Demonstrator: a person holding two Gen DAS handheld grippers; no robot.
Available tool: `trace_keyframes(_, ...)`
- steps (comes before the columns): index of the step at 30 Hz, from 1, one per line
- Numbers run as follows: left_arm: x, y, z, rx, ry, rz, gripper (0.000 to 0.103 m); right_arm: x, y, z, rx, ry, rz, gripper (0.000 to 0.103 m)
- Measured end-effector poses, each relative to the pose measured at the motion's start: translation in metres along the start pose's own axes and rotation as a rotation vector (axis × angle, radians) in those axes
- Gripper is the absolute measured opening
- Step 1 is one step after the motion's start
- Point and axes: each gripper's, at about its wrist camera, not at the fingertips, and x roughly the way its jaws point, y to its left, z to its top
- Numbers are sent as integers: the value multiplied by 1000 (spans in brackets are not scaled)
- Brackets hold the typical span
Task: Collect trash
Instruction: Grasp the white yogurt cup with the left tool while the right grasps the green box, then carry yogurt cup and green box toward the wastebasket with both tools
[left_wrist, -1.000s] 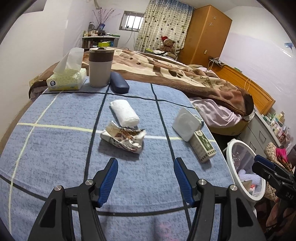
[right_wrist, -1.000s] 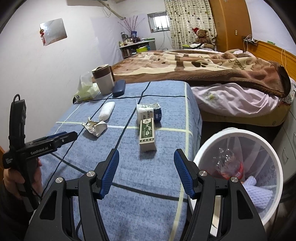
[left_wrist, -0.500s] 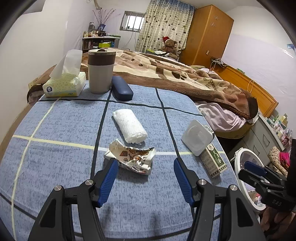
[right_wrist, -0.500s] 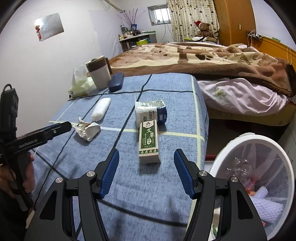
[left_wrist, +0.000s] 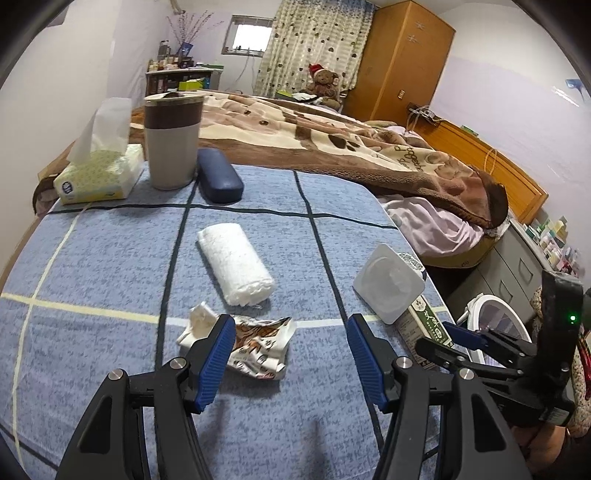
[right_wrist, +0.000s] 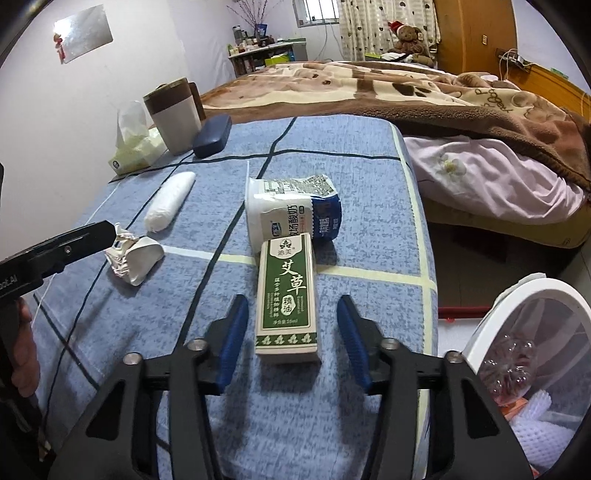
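Two grippers, jaws wide, have closed in: left gripper (left_wrist: 291, 354) on crumpled wrapper (left_wrist: 258, 345), right gripper (right_wrist: 291, 334) straddling green carton (right_wrist: 287, 295), grasps imminent.

tissue box (left_wrist: 99, 173) | cup (left_wrist: 171, 140) | glasses case (left_wrist: 219, 181) | teddy bear (left_wrist: 324, 82)

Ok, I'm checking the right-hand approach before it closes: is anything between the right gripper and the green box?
Nothing visible. The right gripper is open with the green box lying between its fingers. The yogurt cup sits just beyond the box's far end, not in the path.
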Motion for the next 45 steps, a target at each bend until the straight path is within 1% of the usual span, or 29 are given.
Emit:
trace_keyframes(6,11,-16,6,55,18,-34,62,-14,-7,-5,31,-28,13,34)
trace_keyframes(12,29,-44,10,137,43,-87,62,-37,-21,-12,78,-68,14,34)
trace_keyframes(14,40,-53,12,157,67,-118,62,-40,-26,-13,91,-78,12,34)
trace_keyframes(17,50,-67,13,200,80,-145,63,-45,-35,-15,111,-89,6,34)
trace_keyframes(19,58,-75,15,229,88,-148,64,-46,-40,-15,125,-94,4,34)
trace_keyframes(22,71,-84,19,270,94,-121,66,-43,-46,-15,143,-93,2,34)
trace_keyframes(25,81,-89,22,295,101,-129,69,-43,-51,-16,153,-95,3,34)
trace_keyframes(27,87,-89,24,306,105,-131,72,-42,-53,-15,157,-97,5,34)
trace_keyframes(32,101,-88,30,308,107,-122,72,-39,-59,-15,172,-93,10,34)
trace_keyframes(45,109,-99,39,344,76,-196,72,-36,-59,-16,179,-91,11,34)
